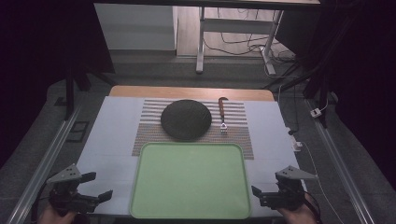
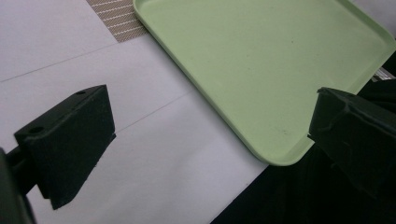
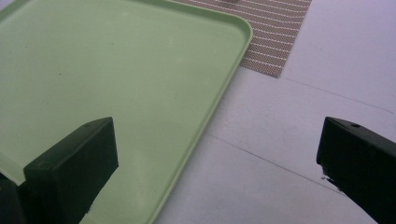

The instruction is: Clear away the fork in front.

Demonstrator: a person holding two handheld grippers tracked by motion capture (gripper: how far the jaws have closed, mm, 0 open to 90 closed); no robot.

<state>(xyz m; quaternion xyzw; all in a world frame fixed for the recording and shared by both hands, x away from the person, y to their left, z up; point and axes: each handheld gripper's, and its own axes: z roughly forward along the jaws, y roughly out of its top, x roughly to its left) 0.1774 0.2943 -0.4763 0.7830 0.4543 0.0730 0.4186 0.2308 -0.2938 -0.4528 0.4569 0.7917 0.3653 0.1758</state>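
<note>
Green tray (image 1: 190, 179): empty, flat on the white worktop (image 1: 109, 140), near edge, centred between both grippers. Far rim overlaps the striped placemat (image 1: 149, 135).

Left gripper (image 1: 96, 186): near-left corner of worktop, just beside tray's left edge, apart from it. Fingers (image 2: 70, 140) wide open, nothing held; the left gripper view looks over tray's near corner (image 2: 280, 158).

Right gripper (image 1: 261, 192): near-right corner, just beside tray's right edge, no contact. Fingers (image 3: 74, 163) spread wide, nothing held; one finger hangs over tray rim (image 3: 219, 98) in the right gripper view.

Dark round plate (image 1: 185, 119): on placemat, beyond tray, close to its far rim.

Fork (image 1: 222, 115): on placemat, right of plate, apart from it; reddish handle pointing away, tines toward tray.

Progress (est.): nothing started. Plate and fork lie untouched, tray bare. Likely all left to do: reach fwd, pick up items, load tray.
</note>
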